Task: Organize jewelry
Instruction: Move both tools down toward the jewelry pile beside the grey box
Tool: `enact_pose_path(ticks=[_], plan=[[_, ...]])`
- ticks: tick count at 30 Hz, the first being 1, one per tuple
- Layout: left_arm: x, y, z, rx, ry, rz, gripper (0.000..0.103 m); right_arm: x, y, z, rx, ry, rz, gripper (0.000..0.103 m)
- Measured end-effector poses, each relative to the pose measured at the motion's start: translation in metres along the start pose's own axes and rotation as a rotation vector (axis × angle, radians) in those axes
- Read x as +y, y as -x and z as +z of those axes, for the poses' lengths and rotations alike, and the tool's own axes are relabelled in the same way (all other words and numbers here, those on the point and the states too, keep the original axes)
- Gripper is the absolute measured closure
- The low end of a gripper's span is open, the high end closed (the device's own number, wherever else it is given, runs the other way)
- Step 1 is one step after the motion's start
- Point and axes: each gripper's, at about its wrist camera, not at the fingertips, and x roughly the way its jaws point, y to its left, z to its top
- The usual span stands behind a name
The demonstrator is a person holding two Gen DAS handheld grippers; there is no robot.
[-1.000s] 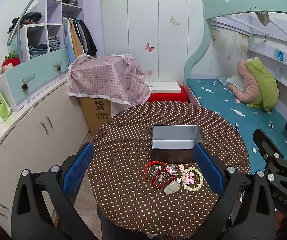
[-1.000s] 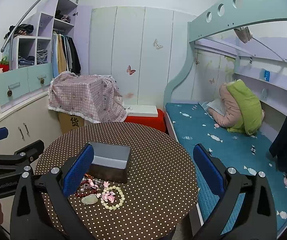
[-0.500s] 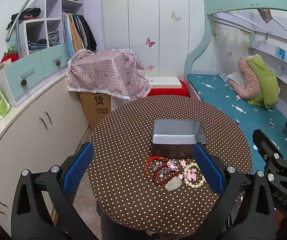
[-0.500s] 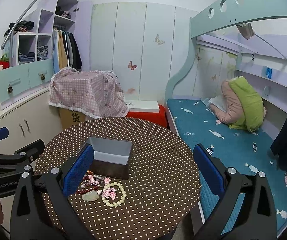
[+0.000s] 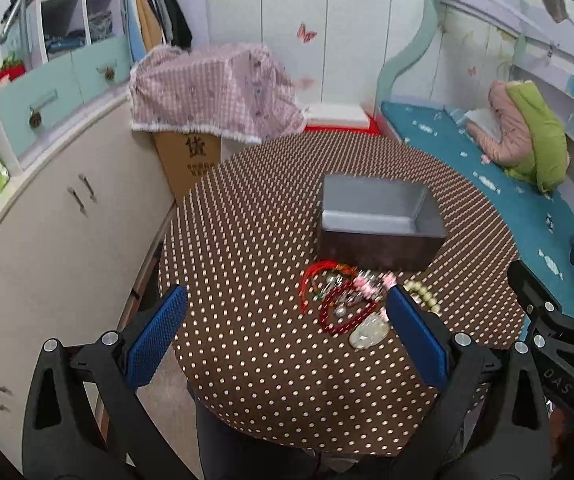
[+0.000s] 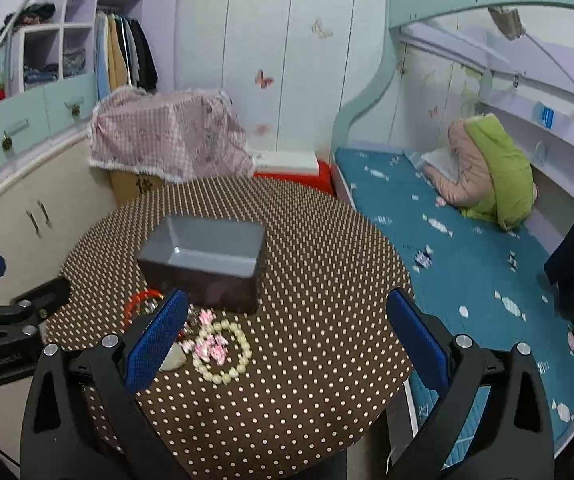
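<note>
**Round dotted table, jewelry just ahead of both open grippers**

Bedroom furniture stands all around: pale cupboards to the left of the grippers, a teal bunk bed (image 6: 467,216) to the right, and between them the round table with a brown cloth with white dots (image 5: 255,240).

On this table, farther from the grippers, stands the dark rectangular box with a grey inside (image 5: 379,220). It is open at the top and looks empty. Its long side runs across the view, left to right.

Between the box and the grippers lies the small heap of jewelry: a red cord bracelet (image 5: 319,276), a dark red bead bracelet (image 5: 347,312), a cream bead bracelet with pink charms (image 6: 221,350) and a pale jade-like pendant (image 5: 369,332). The pieces touch and partly overlap, just in front of the box wall.

The left gripper (image 5: 287,340) is spread wide and holds nothing; the heap is ahead of it and to its right, near its right finger. The right gripper (image 6: 287,340) is also wide and empty; the heap is ahead and to its left, partly hidden by its left finger.

I judge both are about equally near. The table edge is close below the heap, but free cloth remains on the sides for moving.
</note>
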Motion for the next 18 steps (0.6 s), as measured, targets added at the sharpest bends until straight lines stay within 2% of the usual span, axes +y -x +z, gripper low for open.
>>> enact_pose_path(ticks=[12, 18], plan=[[0.017, -0.073, -0.018, 0.202, 0.048, -0.006, 0.005, -0.004, -0.073, -0.032, 0.263, 0.003, -0.046, 0.007], [0.015, -0.097, -0.021, 0.270, 0.053, -0.046, 0.005, -0.010, -0.095, -0.040, 0.327, 0.004, -0.059, 0.007]])
